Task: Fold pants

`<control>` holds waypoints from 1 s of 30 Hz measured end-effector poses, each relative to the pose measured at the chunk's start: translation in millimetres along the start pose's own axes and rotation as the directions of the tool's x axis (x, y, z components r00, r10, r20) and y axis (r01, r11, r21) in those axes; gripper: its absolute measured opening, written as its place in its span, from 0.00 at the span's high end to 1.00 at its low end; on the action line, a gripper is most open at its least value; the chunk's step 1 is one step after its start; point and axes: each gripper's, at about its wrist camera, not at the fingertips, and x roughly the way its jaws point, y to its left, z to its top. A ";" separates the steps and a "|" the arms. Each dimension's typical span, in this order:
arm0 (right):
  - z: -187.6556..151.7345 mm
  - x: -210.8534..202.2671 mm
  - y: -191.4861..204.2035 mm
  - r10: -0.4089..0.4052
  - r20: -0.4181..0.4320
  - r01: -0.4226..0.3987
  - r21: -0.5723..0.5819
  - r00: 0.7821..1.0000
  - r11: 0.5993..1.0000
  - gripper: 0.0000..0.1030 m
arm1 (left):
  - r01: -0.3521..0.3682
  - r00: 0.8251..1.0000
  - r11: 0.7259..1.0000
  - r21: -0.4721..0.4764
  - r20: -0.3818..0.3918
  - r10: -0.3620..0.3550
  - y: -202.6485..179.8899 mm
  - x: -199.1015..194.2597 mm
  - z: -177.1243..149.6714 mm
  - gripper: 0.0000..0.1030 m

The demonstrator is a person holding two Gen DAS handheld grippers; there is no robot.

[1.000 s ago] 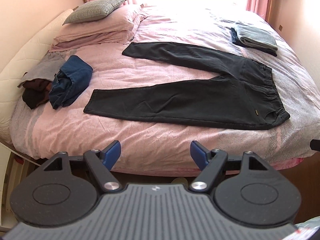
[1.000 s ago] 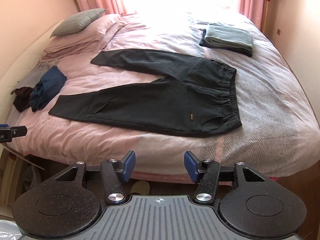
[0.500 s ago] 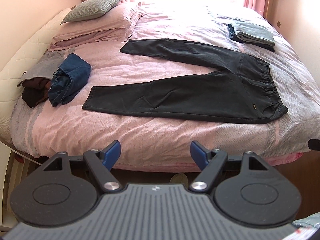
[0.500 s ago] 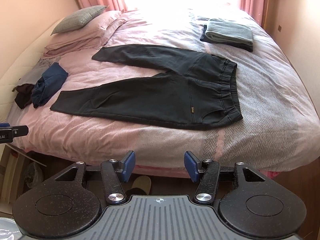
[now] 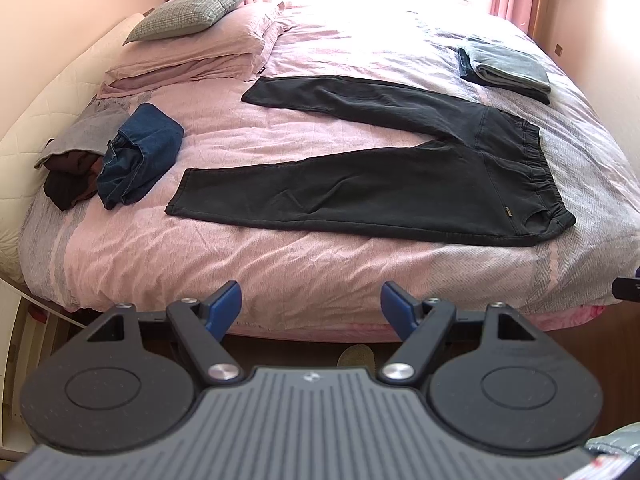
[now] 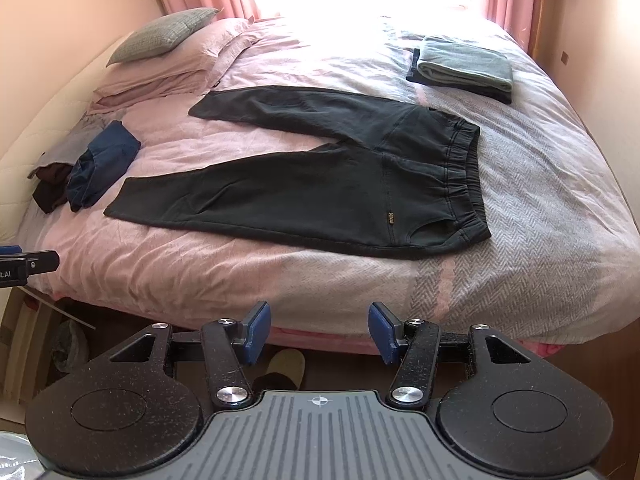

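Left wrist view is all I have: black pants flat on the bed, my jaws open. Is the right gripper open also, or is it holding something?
Observer: The right gripper is open and empty, short of the edge of the bed.
Operator: Which part of the pants lies in front of it?
Observer: The upper part of the near leg of the black pants is straight ahead of it. The waistband is further to its right.
Operator: I see one slipper tip below the bed. Is there more?
Observer: Yes, there are two: a tan slipper and a dark slipper beside it, on the floor under the bed edge.
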 end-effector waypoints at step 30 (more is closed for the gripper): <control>15.6 11.1 -14.4 -0.008 -0.002 0.008 0.025 1.000 1.000 0.50 | 0.000 1.000 0.999 0.037 -0.013 0.000 -19.2 17.6 20.8 0.28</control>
